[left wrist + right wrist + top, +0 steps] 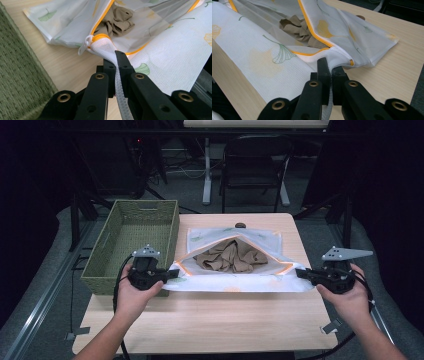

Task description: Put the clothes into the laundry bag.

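High view shows my left tongs (170, 274) and right tongs (301, 273) clamped on the mesh laundry bag (260, 240); uneven pulling could tear its corners free.

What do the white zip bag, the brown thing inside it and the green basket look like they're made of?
The bag looks like fine white mesh fabric, probably synthetic: a tiny grid weave shows, semi-sheer, with printed leaves and an orange zipper. The brown cloth inside seems soft matte textile, crumpled in folds. The basket appears woven from olive-green strips, fibre or paper cord; which one is unclear.
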`<state>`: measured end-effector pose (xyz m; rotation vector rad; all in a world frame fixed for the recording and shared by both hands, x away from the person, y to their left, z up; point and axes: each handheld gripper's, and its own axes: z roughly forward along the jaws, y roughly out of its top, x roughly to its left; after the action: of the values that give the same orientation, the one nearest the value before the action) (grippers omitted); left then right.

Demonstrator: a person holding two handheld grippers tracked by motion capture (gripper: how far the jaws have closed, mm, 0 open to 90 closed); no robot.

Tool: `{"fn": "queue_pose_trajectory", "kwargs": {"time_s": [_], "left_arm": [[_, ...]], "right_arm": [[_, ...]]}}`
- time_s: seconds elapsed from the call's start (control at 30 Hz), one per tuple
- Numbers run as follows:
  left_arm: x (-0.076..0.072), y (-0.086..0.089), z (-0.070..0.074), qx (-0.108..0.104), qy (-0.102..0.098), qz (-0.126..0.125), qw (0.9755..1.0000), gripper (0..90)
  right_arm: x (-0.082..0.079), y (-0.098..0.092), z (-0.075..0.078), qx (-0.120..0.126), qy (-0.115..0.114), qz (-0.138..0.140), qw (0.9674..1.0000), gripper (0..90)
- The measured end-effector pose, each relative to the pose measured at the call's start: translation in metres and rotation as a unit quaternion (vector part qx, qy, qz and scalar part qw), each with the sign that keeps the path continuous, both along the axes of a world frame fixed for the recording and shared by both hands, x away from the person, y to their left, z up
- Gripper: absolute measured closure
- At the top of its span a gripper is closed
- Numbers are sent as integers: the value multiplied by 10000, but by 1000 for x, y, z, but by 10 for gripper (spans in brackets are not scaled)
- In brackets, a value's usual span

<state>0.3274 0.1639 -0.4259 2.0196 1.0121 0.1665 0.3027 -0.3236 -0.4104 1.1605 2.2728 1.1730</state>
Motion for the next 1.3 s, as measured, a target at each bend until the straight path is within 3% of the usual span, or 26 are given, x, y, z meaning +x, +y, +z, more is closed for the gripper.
{"fn": "queue_pose_trajectory", "kwargs": {"time_s": [0.1, 0.3, 0.5, 0.77, 1.07, 1.3], "left_arm": [[-5, 3, -8, -57, 38, 4, 10000, 883], [-14, 5, -24, -78, 81, 21, 9999, 883], [-23, 5, -40, -122, 94, 7, 9999, 884], [-34, 1, -57, 10, 75, -7, 10000, 883], [-40, -1, -79, -96, 250, -18, 9996, 884], [-44, -2, -93, -38, 384, -128, 9992, 882]], "right_arm": [[-5, 2, -7, -4, 6, 1, 10000, 884], [-15, 1, -20, 229, 51, -4, 9997, 885], [-24, 4, -34, 141, -34, -117, 9998, 885], [-34, 4, -56, 218, 11, -290, 9993, 886], [-40, 6, -79, 44, 43, -458, 9989, 884], [-45, 6, -92, -35, 99, -478, 9988, 883]]}}
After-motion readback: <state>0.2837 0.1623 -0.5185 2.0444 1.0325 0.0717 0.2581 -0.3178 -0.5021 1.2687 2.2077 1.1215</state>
